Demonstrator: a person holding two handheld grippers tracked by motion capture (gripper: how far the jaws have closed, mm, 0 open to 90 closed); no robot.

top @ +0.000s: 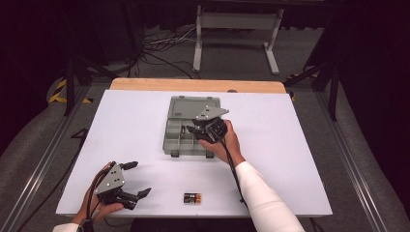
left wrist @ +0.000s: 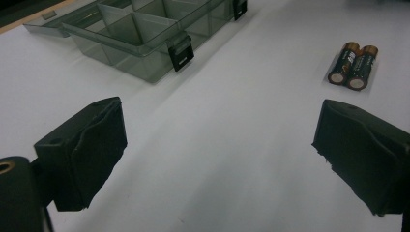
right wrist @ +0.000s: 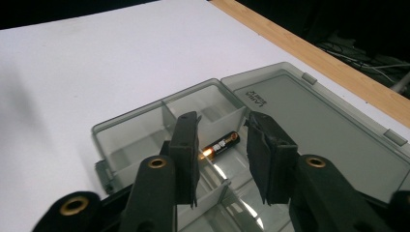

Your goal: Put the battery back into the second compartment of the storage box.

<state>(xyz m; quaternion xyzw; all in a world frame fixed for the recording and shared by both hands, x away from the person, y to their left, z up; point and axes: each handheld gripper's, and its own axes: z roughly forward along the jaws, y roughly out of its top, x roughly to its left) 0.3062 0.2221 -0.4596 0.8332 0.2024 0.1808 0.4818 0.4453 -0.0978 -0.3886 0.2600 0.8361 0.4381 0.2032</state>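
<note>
Right now your work surface is a white table top (top: pixel 135 125) with a bare wooden strip (top: pixel 193 85) along its far edge. Around it the room is dark, with a grey floor, black cables (top: pixel 159 50) trailing at about 11 o'clock from the table, and a white metal stand (top: pixel 237 34) at 12 o'clock.

A grey see-through compartment box (top: pixel 179 140) lies open near the table's middle, its lid (top: pixel 186 105) laid flat on the far side. Your right gripper (top: pixel 189 129) hovers over the box's right-hand compartments, its jaws parted a little with nothing between them. In the right gripper view one battery (right wrist: pixel 221 144) lies flat on the floor of a compartment just beyond those jaws. Its long axis runs from about 8 o'clock to 2 o'clock in that view, dark end toward 2 and the bright copper end toward 8.

Your left gripper (top: pixel 138 180) rests at the near left corner of the table, around 7 o'clock from the box, jaws spread wide and empty. A pair of batteries (top: pixel 192 198) lies near the front edge, at about 3 o'clock from that gripper and well apart from the box. In the left gripper view the pair lies side by side, touching, long axes pointing from 7 to 1 o'clock, flat ends toward you.
</note>
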